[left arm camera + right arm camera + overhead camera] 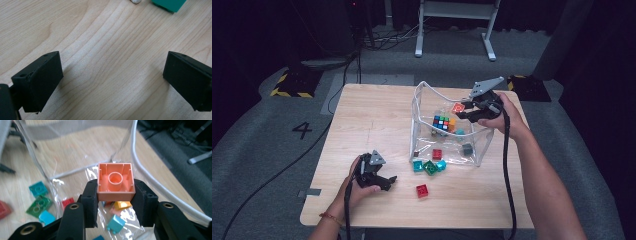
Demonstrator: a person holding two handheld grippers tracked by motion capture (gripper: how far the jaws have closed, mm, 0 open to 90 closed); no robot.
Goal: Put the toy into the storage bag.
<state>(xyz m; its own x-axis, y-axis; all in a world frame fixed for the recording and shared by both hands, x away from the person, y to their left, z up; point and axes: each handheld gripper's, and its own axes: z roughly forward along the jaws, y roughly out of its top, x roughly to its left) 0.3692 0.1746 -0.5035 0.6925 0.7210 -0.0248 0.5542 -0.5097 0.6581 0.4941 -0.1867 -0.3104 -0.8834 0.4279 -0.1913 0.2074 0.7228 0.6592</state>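
My right gripper [461, 111] hangs over the open top of a clear plastic bag [421, 112] with a white rim, shut on an orange brick [457, 107]. In the right gripper view the brick [115, 182] sits between the two pads of the gripper [115, 193] with its hollow underside facing the camera. Inside the bag lie a colourful puzzle cube [441, 123], a red brick [437, 154] and other small bricks. My left gripper [388, 182] rests low at the table's front left, open, with only bare wood between its jaws [112, 72].
Outside the bag's front lie a teal brick [417, 165], a green brick [430, 167], a cyan brick [441, 165] and, nearer, a red brick [422, 190]. A teal brick's edge [170, 3] shows ahead of the left gripper. The wooden table [372, 115] is bare at its left.
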